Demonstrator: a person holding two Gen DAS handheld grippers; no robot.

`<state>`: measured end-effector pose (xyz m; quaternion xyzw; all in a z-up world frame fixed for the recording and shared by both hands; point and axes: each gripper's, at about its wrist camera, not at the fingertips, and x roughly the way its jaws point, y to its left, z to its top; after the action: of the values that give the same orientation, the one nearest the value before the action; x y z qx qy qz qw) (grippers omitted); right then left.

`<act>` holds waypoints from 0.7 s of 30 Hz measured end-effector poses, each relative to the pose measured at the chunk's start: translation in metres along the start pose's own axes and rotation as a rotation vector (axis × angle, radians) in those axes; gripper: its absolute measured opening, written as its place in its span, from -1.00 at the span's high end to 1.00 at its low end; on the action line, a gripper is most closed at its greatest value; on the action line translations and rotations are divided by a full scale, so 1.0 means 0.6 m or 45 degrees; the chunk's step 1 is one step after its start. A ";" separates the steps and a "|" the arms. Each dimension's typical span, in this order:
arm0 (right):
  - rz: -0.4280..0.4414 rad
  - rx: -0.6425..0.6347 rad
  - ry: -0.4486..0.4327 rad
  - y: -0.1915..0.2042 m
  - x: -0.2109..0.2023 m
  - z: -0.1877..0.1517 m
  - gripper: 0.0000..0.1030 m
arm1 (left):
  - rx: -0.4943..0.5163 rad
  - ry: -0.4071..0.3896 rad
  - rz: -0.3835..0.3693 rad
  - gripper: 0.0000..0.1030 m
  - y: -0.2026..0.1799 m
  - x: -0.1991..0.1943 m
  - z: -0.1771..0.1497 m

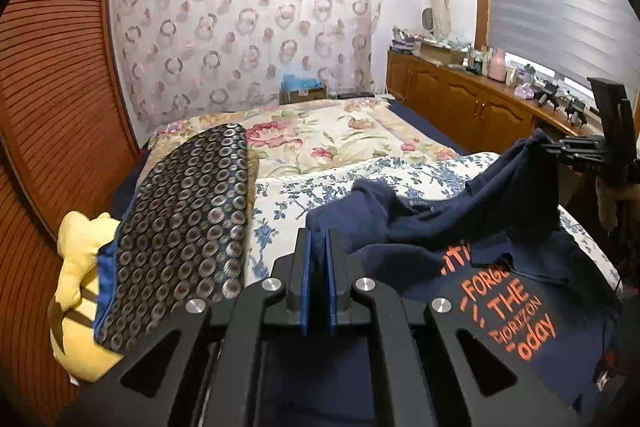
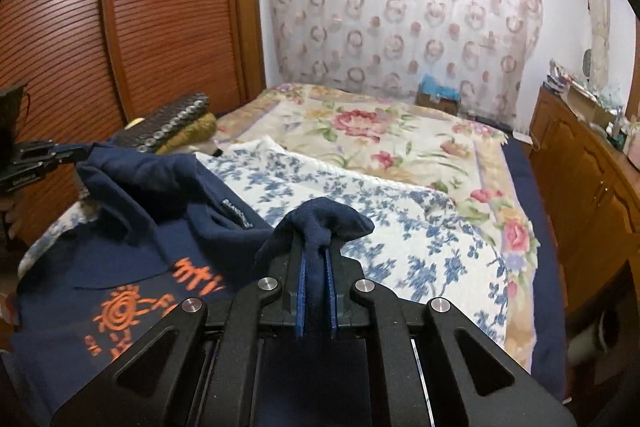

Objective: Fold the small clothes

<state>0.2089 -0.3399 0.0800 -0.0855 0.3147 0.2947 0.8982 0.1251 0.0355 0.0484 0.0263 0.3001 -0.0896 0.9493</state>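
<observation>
A small navy T-shirt [image 1: 500,267] with orange print lies on the blue-flowered cloth [image 1: 420,175] on the bed. My left gripper [image 1: 319,239] is shut on one top corner of the shirt and holds it up. My right gripper [image 2: 316,247] is shut on the other top corner, with a bunch of navy fabric [image 2: 324,219] sticking out between its blue pads. The right gripper also shows at the right edge of the left wrist view [image 1: 560,147], and the left gripper at the left edge of the right wrist view [image 2: 72,151]. The shirt [image 2: 132,267] sags between them.
A folded dark circle-patterned cloth [image 1: 180,227] and a yellow plush [image 1: 80,267] lie at the bed's left side by a wooden slatted wardrobe [image 2: 100,27]. A floral quilt [image 2: 380,135] covers the far bed. A wooden cabinet [image 1: 460,95] with clutter runs along the right wall.
</observation>
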 end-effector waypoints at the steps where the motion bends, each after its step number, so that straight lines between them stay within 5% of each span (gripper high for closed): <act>1: -0.002 -0.008 0.005 0.007 -0.007 -0.003 0.89 | -0.007 -0.009 0.000 0.90 0.004 -0.011 -0.006; 21: -0.018 -0.010 0.043 0.075 -0.201 -0.136 0.90 | -0.095 -0.082 0.021 0.90 0.021 -0.204 -0.155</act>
<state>0.0647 -0.3881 0.0913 -0.0963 0.3279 0.2879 0.8946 -0.0236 0.0765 0.0428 -0.0094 0.2722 -0.0713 0.9595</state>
